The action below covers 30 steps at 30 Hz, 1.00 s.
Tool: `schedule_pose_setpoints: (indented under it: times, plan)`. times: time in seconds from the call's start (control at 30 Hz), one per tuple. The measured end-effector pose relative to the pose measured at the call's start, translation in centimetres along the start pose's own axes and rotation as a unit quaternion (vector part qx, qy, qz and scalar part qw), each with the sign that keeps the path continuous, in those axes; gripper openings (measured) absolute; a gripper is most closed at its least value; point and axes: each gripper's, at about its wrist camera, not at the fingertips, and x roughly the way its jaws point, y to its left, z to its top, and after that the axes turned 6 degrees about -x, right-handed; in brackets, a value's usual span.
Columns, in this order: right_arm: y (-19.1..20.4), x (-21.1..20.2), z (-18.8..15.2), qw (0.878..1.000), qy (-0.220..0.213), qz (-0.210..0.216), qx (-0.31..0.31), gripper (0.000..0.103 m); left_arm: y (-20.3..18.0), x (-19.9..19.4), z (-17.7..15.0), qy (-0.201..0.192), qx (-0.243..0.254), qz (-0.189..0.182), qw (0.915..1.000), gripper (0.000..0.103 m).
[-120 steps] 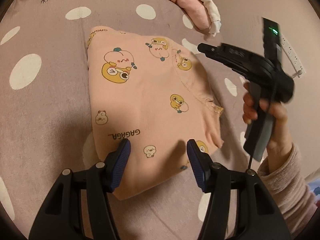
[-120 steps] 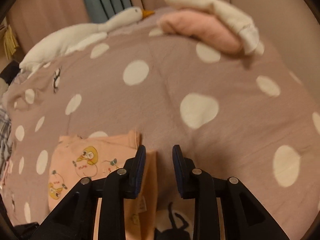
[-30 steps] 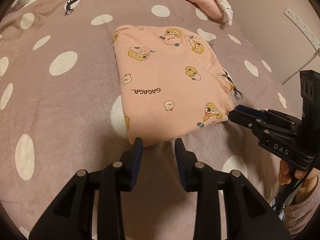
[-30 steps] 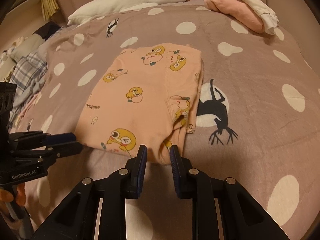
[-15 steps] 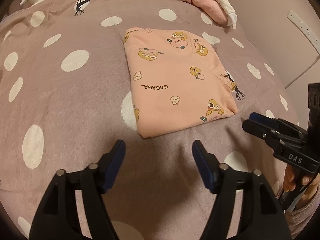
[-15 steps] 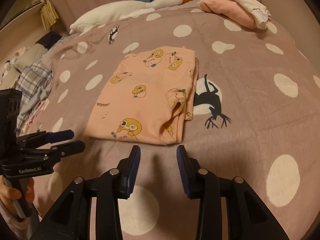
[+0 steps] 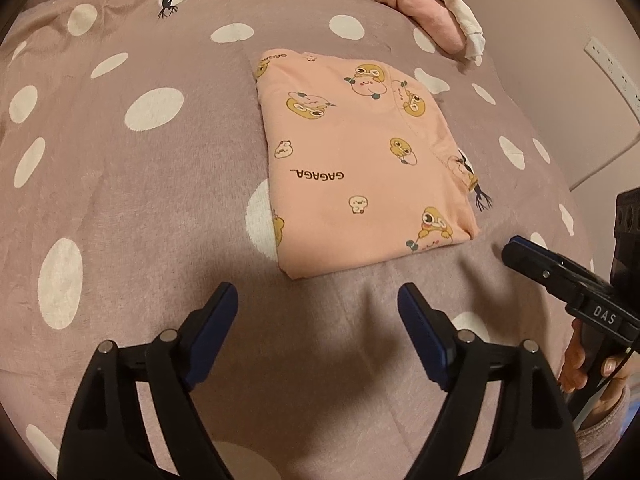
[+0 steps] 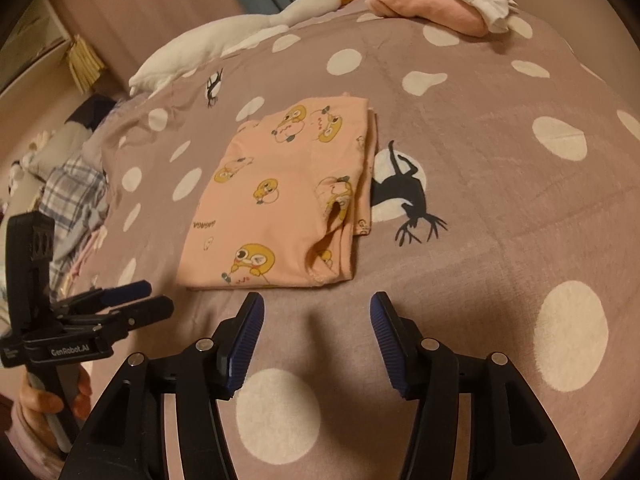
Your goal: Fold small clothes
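At frame centre, the folded peach cotton garment with duck prints [image 7: 360, 168] lay on the mauve polka-dot bed [image 7: 132, 184]. Below it, left hand-held gripper [image 7: 318, 312] and right hand-held gripper [image 8: 316, 316] were opening, both empty.

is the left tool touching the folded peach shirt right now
Apart. The left wrist view shows bare bedspread between the opening left tool and the peach shirt; nothing between its fingers.

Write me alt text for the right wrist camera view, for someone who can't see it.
A folded peach garment printed with cartoon ducks lies flat on a mauve polka-dot bedspread, just beyond the right gripper, whose jaws are opening with nothing between them. The left gripper, held in a hand, hovers at lower left; a plush goose and stacked folded clothes lie at the far edge.
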Motion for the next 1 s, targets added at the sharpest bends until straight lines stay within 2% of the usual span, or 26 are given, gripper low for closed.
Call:
schedule_pose_setpoints:
  times: [0.07, 0.17, 0.23, 0.4, 0.67, 0.8, 1.0]
  plan:
    - [-0.3, -0.1, 0.1, 1.000, -0.002, 0.002, 0.004, 0.064, 0.1, 0.2, 0.3, 0.003, -0.007, -0.004, 1.0000, 0.083]
    - [-0.6, -0.3, 0.3, 1.000, -0.008, 0.010, 0.011, 0.065, 0.2, 0.3, 0.7, 0.005, -0.013, -0.008, 0.9999, 0.083]
    - [-0.9, -0.3, 0.5, 1.000, -0.009, 0.014, 0.015, 0.066, 0.2, 0.4, 0.9, 0.006, -0.018, -0.014, 0.9997, 0.089]
    - [-1.6, 0.0, 0.8, 0.999, -0.004, 0.029, 0.032, 0.075, 0.9, 0.6, 1.4, 0.008, -0.056, -0.051, 0.9971, 0.101]
    - [-2.2, 0.5, 1.2, 0.997, 0.000, 0.054, 0.049, 0.080, 1.8, 0.8, 1.8, 0.005, -0.074, -0.062, 0.9953, 0.102]
    - [-2.5, 0.8, 1.4, 0.996, 0.001, 0.066, 0.063, 0.081, 2.5, 1.0, 2.0, 0.006, -0.089, -0.089, 0.9921, 0.102]
    - [-2.9, 1.5, 1.7, 0.994, 0.007, 0.076, 0.074, 0.081, 2.8, 1.5, 2.4, 0.005, -0.087, -0.092, 0.9920, 0.102]
